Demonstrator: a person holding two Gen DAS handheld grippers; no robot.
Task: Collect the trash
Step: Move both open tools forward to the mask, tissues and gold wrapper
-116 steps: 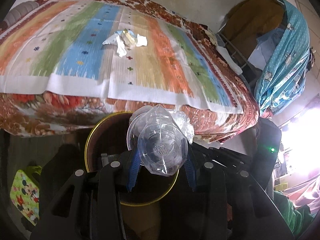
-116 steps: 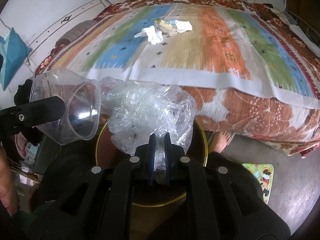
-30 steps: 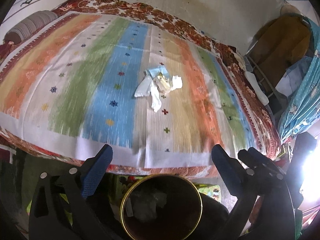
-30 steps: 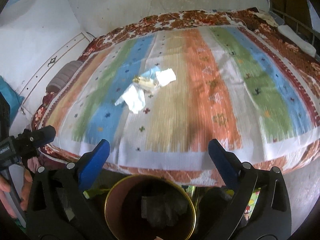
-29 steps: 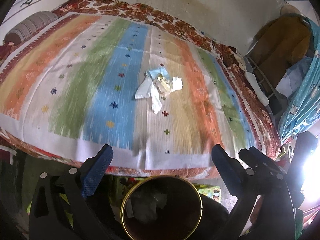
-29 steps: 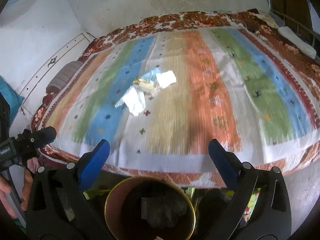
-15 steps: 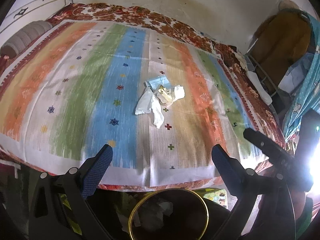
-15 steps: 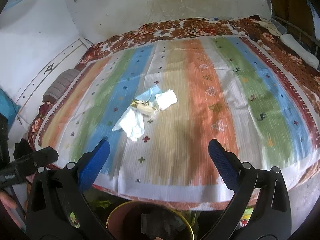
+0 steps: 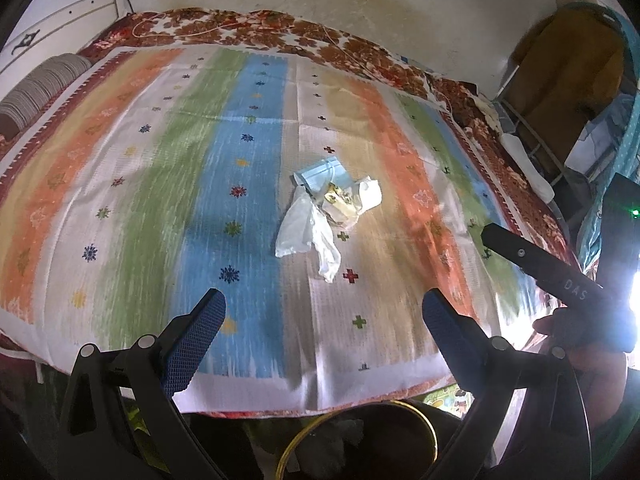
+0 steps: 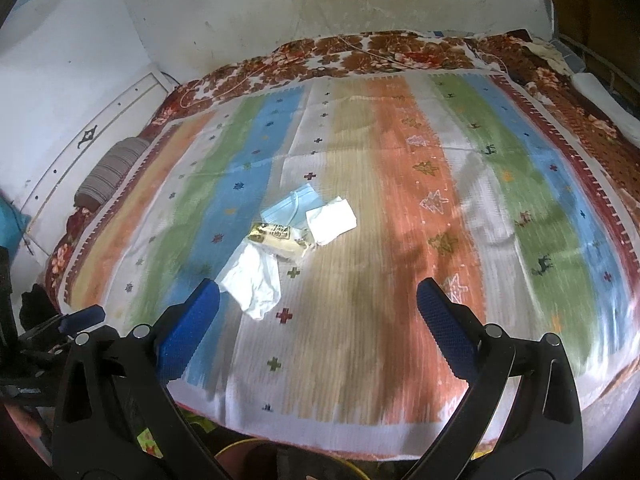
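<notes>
**Both grippers empty, over the bed edge, facing the trash pile**

Change since 3.9 s ago: the left gripper (image 9: 324, 320) no longer holds the clear cup, and the right gripper (image 10: 318, 312) no longer pinches the plastic bag. Both now stand with jaws spread wide, nothing between the blue pads (image 9: 192, 340). The bin (image 9: 360, 440), then central below the jaws, now shows only its gold rim at 6 o'clock. The view has moved up over the bed (image 9: 120, 184), and the pile appears larger.

Trash (image 9: 330, 208): one small heap mid-bed on the striped cover, at 12 o'clock from both grippers, well clear of the fingertips. It comprises a crumpled white tissue (image 10: 254, 276) nearest, a yellow wrapper (image 10: 280, 236) touching it, a pale blue mask (image 10: 290, 208) behind, and a white folded tissue (image 10: 332, 220) at the wrapper's 2 o'clock. The pieces overlap.
</notes>
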